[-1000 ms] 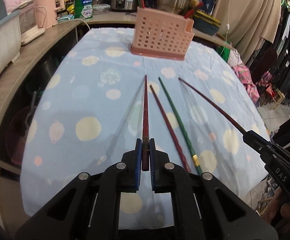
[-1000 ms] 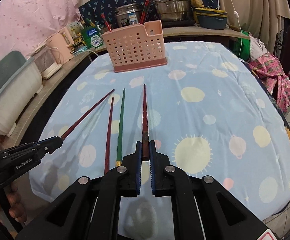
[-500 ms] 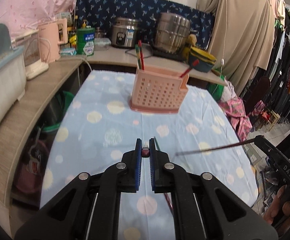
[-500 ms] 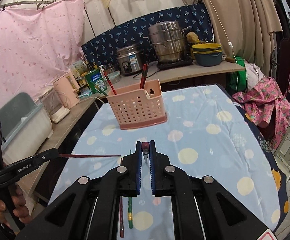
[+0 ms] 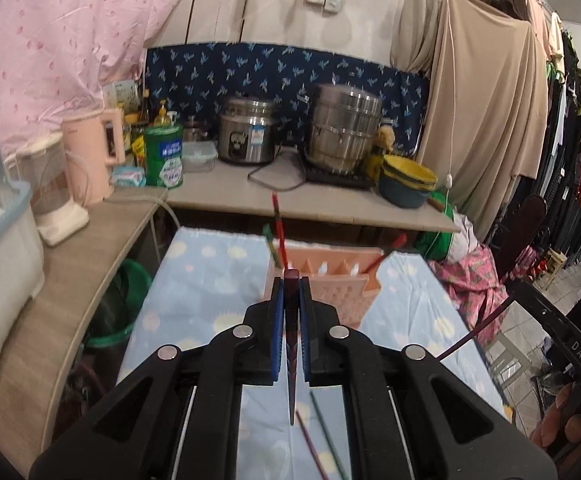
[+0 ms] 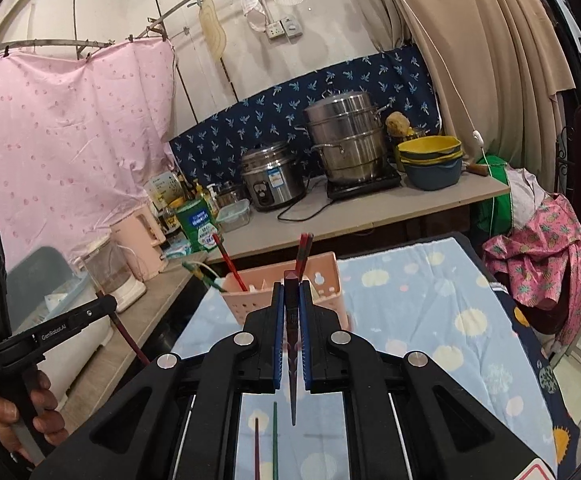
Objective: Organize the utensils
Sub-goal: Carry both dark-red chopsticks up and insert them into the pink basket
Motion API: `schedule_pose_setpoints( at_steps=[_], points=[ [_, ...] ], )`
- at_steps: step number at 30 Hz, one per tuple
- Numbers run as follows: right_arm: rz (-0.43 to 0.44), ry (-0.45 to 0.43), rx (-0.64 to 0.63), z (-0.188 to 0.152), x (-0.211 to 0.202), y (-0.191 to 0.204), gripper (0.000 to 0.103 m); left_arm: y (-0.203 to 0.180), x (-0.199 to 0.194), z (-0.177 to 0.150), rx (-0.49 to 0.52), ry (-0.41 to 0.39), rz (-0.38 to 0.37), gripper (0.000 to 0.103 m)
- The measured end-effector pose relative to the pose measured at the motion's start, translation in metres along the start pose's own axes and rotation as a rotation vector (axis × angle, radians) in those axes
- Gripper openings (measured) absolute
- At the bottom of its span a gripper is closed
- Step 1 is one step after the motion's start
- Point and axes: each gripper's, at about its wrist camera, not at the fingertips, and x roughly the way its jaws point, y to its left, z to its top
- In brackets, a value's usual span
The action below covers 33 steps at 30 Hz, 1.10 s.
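Two chopsticks [image 6: 265,446] lie before the pink holder [image 6: 286,298]; left gripper [image 5: 289,308] and right gripper [image 6: 291,312] each clamp one; several already stand inside.

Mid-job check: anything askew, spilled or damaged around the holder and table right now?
Nothing spilled or broken. Two loose chopsticks, one green and one dark red, lie on the tablecloth, not in the pink holder. Each gripper, left and right, clamps a dark red chopstick, tip hanging downward.
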Motion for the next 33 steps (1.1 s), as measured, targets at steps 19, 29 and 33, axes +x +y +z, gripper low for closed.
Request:
schedule_pose_setpoints(
  at_steps=[19, 29, 33],
  points=[
    [0.052, -0.214, 0.057, 0.096, 0.096, 0.012, 0.007, -0.008, 0.067, 0.116, -0.015, -0.242, 0.009, 0.007],
    [0.014, -0.092, 0.056, 0.062, 0.140, 0.003, 0.007, 0.001, 0.117, 0.086, -0.034, -0.116, 0.012, 0.007],
    [0.007, -0.051, 0.058, 0.046, 0.149, 0.000, 0.007, 0.002, 0.124, 0.076, -0.038, -0.087, 0.012, 0.007]
  ],
)
